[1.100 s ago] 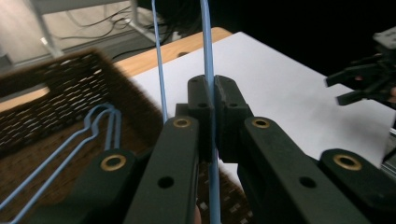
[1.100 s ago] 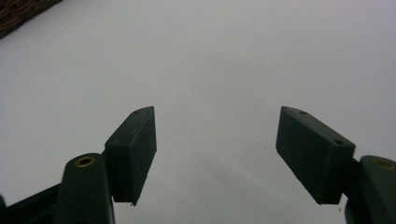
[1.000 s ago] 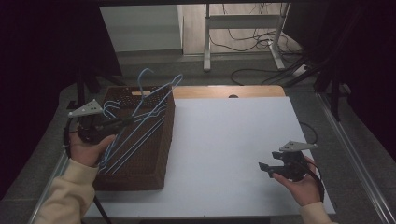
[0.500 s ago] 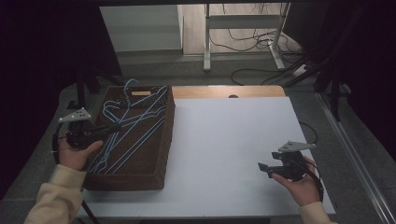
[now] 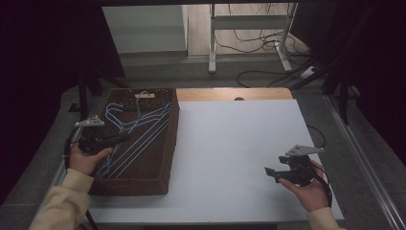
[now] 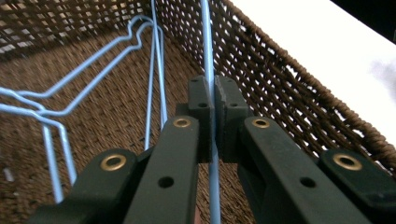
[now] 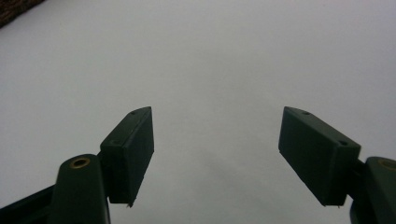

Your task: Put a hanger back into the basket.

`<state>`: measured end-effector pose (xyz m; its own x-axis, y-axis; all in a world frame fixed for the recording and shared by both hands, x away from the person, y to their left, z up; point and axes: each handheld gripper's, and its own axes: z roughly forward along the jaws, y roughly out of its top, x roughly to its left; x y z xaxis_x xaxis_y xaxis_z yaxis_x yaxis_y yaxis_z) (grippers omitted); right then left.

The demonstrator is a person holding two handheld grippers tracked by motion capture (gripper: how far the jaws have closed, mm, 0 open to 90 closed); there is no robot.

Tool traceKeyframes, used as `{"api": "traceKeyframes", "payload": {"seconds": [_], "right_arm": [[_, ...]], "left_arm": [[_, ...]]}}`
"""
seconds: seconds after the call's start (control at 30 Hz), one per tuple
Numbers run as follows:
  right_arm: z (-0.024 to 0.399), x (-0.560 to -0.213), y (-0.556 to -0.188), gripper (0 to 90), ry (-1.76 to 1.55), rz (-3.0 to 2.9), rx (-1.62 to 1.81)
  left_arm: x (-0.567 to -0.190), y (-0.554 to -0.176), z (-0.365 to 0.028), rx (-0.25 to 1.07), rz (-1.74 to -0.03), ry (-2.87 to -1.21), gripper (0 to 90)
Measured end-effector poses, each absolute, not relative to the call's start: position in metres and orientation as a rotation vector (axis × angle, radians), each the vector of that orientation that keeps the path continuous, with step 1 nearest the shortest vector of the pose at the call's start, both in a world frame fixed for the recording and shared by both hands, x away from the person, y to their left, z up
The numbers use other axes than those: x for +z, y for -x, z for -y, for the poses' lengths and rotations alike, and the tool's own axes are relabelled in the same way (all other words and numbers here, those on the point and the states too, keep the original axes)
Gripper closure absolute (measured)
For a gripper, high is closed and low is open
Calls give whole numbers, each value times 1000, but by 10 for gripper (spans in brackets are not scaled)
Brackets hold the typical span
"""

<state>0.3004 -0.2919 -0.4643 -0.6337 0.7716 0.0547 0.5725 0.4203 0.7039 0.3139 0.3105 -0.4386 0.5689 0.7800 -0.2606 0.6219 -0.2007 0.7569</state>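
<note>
A brown wicker basket [image 5: 167,143] stands at the table's left and holds several light blue wire hangers [image 5: 136,122]. My left gripper [image 5: 122,139] reaches low into the basket from its left side. In the left gripper view its jaws are shut on the wire of one blue hanger [image 6: 208,60], which runs straight up between the pads, with the other hangers [image 6: 93,70] lying on the basket floor [image 6: 107,121]. My right gripper [image 5: 269,173] hovers over the white table top [image 5: 239,139] at the front right. In the right gripper view it [image 7: 217,154] stands open with nothing between its fingers.
The basket's woven wall [image 6: 299,98] rises close to the right of the held wire. A strip of bare wood [image 5: 230,94] runs along the table's far edge. Cables [image 5: 268,72] and a metal stand's legs [image 5: 213,43] are on the floor beyond the table.
The left gripper has sunk and drawn back to the left with the blue hanger, and the hangers that stood lifted above the basket now lie lower in it. The right hand has stayed put.
</note>
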Motion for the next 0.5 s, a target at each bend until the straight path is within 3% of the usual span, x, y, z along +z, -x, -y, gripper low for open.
{"api": "traceKeyframes", "payload": {"seconds": [0.17, 0.27, 0.33, 0.5], "right_arm": [[292, -464, -301, 267, -1165, -2401, 1024], [292, -464, -301, 267, -1163, -2401, 1023], [292, -464, -300, 266, -1162, -2402, 1024], [292, -463, -300, 266, -1157, -2401, 1023]], "left_arm": [[-448, -319, -312, 229, -1188, -1938, 860], [-450, -324, -320, 293, -1345, -1919, 829], [-454, -328, -326, 345, -1415, -1933, 714], [-445, -323, -325, 430, -1379, -1930, 588]]}}
